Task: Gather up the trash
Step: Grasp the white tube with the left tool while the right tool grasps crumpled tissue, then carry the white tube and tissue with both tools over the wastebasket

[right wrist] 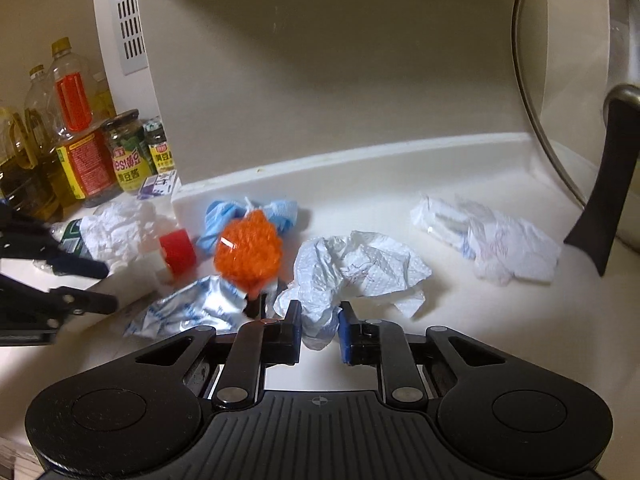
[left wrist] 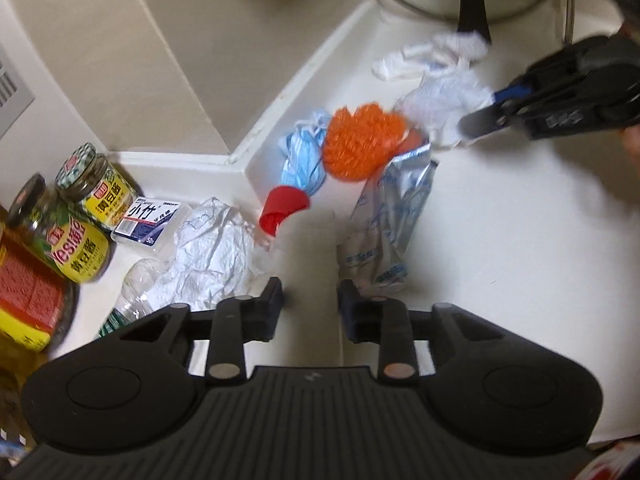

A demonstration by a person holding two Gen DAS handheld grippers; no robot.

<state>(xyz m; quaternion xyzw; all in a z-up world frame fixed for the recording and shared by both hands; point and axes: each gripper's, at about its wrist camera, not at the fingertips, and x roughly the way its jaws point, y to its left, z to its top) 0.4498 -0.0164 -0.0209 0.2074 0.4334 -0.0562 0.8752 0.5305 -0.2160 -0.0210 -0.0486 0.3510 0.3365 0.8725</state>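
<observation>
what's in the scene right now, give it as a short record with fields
surface: white counter
left gripper: fingers closed on white bottle with red cap
right gripper: fingers closed on crumpled paper towel
loose trash: orange mesh ball, blue face mask, foil wrapper, tissue wad
not trash: sauce jars against the wall
stage: two pieces gripped, not yet lifted clear
</observation>
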